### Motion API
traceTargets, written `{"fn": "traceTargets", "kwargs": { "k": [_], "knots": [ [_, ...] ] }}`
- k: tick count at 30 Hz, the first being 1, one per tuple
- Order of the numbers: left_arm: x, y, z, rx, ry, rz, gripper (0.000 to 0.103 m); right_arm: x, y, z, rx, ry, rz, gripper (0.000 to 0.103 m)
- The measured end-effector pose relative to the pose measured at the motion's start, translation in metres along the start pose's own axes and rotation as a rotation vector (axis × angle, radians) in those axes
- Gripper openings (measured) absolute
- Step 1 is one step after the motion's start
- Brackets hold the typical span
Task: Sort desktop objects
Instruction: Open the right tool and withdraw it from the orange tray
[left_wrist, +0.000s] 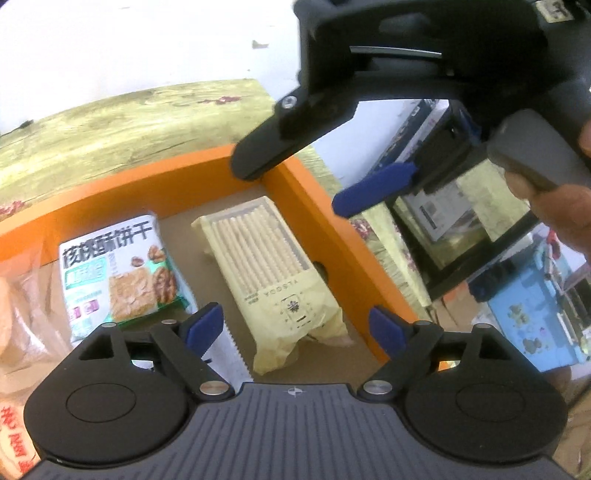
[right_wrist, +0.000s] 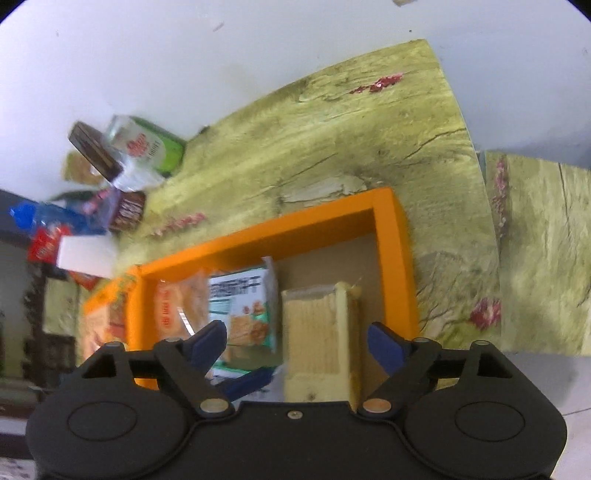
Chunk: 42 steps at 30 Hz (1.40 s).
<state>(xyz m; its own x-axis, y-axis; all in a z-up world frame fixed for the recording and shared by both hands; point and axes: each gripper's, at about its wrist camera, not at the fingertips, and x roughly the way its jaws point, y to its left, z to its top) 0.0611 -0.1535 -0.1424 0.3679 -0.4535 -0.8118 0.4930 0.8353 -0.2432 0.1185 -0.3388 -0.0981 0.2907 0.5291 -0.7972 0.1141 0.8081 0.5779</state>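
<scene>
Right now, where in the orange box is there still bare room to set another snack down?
Inside the orange box, bare floor shows along the far wall, behind the green biscuit pack and the yellow cracker pack, and in the narrow strip between them. The left end is crowded by a clear bag of pastries.

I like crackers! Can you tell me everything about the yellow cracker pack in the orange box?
The cracker pack is long and pale yellow, with a clear window showing a row of ridged crackers. Its crinkly wrapper looks sealed, with small dark print near one end. It lies flat on the brown floor of the orange box, near the right wall, beside a green-and-white biscuit bag. No tongs touch it.
</scene>
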Motion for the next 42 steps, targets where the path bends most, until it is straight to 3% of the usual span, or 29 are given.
{"fn": "traceTargets", "kwargs": {
  "k": [18,42],
  "knots": [
    [0.023,-0.012,0.004,0.047,-0.022,-0.008,0.087,0.041,0.005,-0.017,0.044,0.07,-0.056,0.086],
    [0.013,-0.017,-0.002,0.006,-0.043,0.01,0.091,0.03,0.007,-0.021,0.008,0.012,-0.111,0.086]
  ]
}}
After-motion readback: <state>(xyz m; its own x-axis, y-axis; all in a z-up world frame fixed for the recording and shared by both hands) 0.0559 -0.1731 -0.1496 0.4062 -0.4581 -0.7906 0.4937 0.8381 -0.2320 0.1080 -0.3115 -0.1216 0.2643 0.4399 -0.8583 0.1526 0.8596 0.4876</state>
